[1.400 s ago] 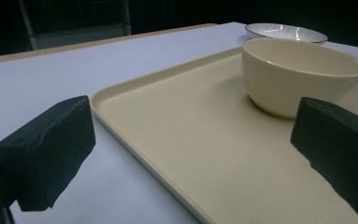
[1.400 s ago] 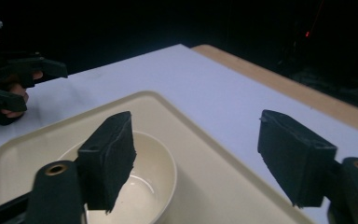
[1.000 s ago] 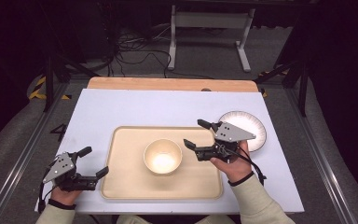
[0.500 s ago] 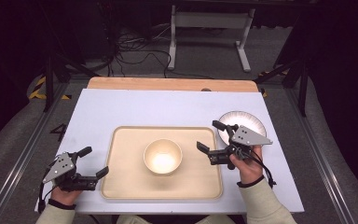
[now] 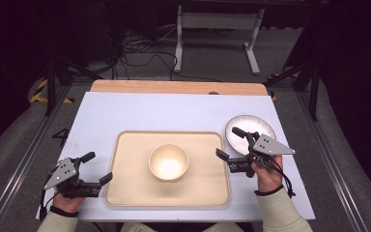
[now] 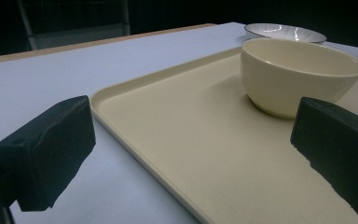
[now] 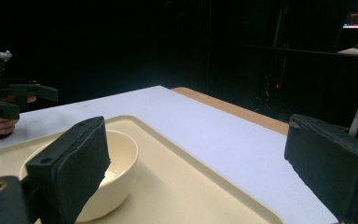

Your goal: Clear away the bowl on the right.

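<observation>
High view is showing the left gripper point(image 5: 96, 167) sitting wide open and empty at the near left, just beside the cream rectangular plastic tray point(image 5: 125, 193). A cream round ceramic bowl point(image 5: 168, 161) is standing mid-tray. The right gripper point(image 5: 231, 143), spread and holding nothing, is hovering between tray and white ribbed plate point(image 5: 260, 124); likely approaching the plate, needing a turn rightward.
</observation>
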`<action>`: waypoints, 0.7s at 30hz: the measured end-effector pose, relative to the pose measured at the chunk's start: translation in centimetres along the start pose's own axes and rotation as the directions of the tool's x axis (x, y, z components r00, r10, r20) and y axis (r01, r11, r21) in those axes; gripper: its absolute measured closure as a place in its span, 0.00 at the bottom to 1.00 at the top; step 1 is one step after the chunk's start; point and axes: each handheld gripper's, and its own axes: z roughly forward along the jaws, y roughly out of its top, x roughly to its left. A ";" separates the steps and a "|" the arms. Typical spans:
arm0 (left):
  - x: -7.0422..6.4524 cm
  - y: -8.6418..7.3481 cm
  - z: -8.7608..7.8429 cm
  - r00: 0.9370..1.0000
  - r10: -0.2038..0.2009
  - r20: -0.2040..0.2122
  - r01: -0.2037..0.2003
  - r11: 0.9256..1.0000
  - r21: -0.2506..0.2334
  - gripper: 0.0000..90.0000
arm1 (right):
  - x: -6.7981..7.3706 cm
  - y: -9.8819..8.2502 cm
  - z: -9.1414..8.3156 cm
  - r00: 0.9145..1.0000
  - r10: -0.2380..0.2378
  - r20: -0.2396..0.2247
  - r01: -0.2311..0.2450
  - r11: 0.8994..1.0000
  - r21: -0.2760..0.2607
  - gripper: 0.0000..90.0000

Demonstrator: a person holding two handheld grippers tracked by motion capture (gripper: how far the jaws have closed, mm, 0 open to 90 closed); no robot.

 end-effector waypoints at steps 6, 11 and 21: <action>0.0 0.0 0.0 1.000 -0.001 0.004 0.002 1.000 -0.004 0.00 | -0.8 -1.1 -0.6 1.000 0.030 -0.001 -0.030 0.999 0.012 0.06; 0.0 0.0 -0.1 1.000 -0.002 0.010 0.002 1.000 -0.007 0.00 | -1.2 -1.9 -1.1 1.000 0.020 -0.015 -0.020 1.000 -0.001 0.06; 0.1 0.1 -0.1 1.000 0.003 0.016 -0.003 1.000 -0.003 0.00 | -1.5 -3.4 -1.7 1.000 0.016 -0.014 -0.016 1.000 -0.015 0.06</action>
